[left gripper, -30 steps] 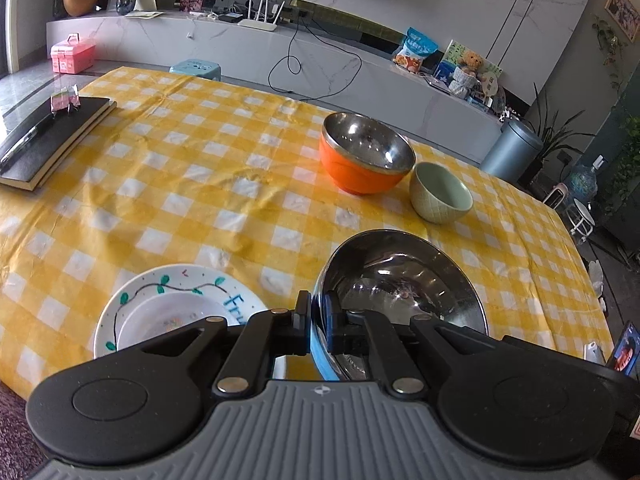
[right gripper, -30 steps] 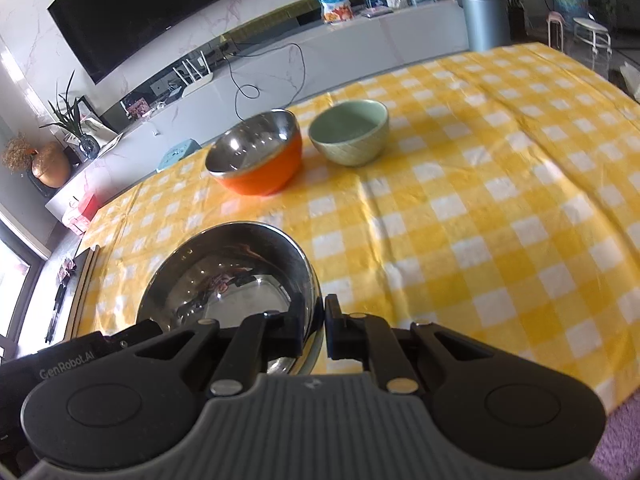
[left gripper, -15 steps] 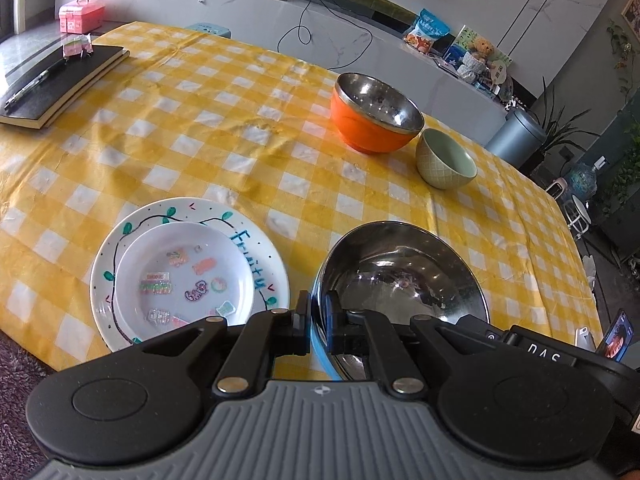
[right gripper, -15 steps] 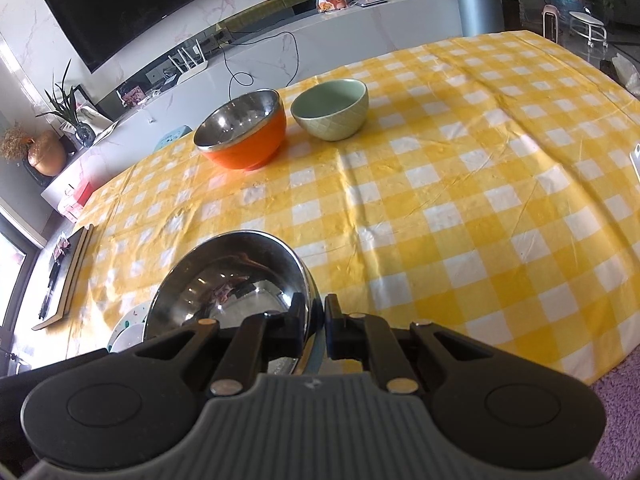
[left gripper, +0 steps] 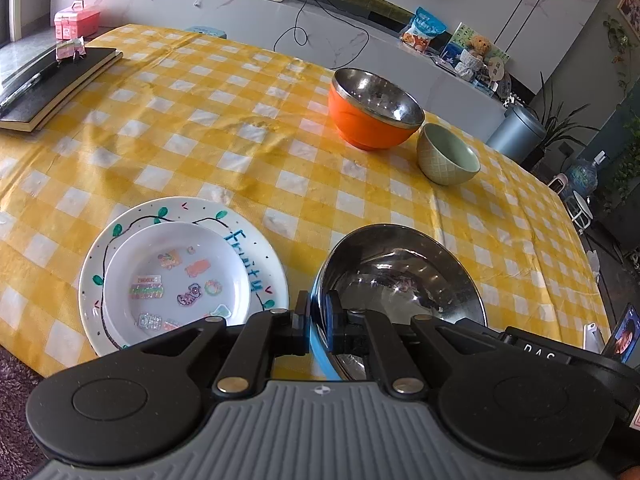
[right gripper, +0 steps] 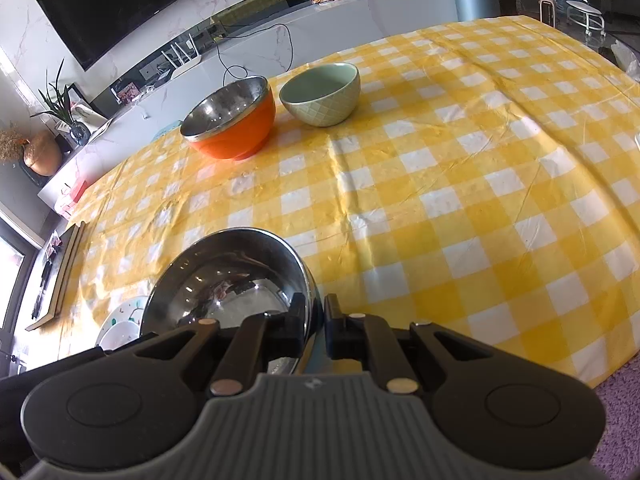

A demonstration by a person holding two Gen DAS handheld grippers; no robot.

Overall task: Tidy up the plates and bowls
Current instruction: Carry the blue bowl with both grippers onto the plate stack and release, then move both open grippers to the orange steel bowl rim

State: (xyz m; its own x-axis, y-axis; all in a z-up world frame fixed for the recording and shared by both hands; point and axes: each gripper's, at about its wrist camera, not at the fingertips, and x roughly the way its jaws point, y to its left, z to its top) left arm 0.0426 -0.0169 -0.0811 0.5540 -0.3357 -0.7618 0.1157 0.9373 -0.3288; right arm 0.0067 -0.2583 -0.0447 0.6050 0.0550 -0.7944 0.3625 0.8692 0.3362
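Observation:
Both grippers hold one steel bowl with a blue outside (left gripper: 396, 272), lifted above the table's near edge. My left gripper (left gripper: 318, 320) is shut on its left rim. My right gripper (right gripper: 316, 328) is shut on its right rim; the bowl shows there too (right gripper: 232, 280). An orange bowl with steel lining (left gripper: 374, 110) (right gripper: 232, 120) and a pale green bowl (left gripper: 446, 154) (right gripper: 320, 94) stand side by side at the far side. A small white plate with stickers (left gripper: 172, 280) lies on a larger decorated plate (left gripper: 256, 240) at the near left, also glimpsed in the right wrist view (right gripper: 118, 328).
The table has a yellow checked cloth (left gripper: 200, 120). Black notebooks with a pen (left gripper: 48, 84) lie at its far left edge. A white counter (left gripper: 320, 32) with a router, cables and snack bags runs behind. A grey bin (left gripper: 516, 132) stands past the right corner.
Both grippers have drawn back and up with the steel bowl. The stacked plates have come fully into the left wrist view, and the far bowls look smaller.

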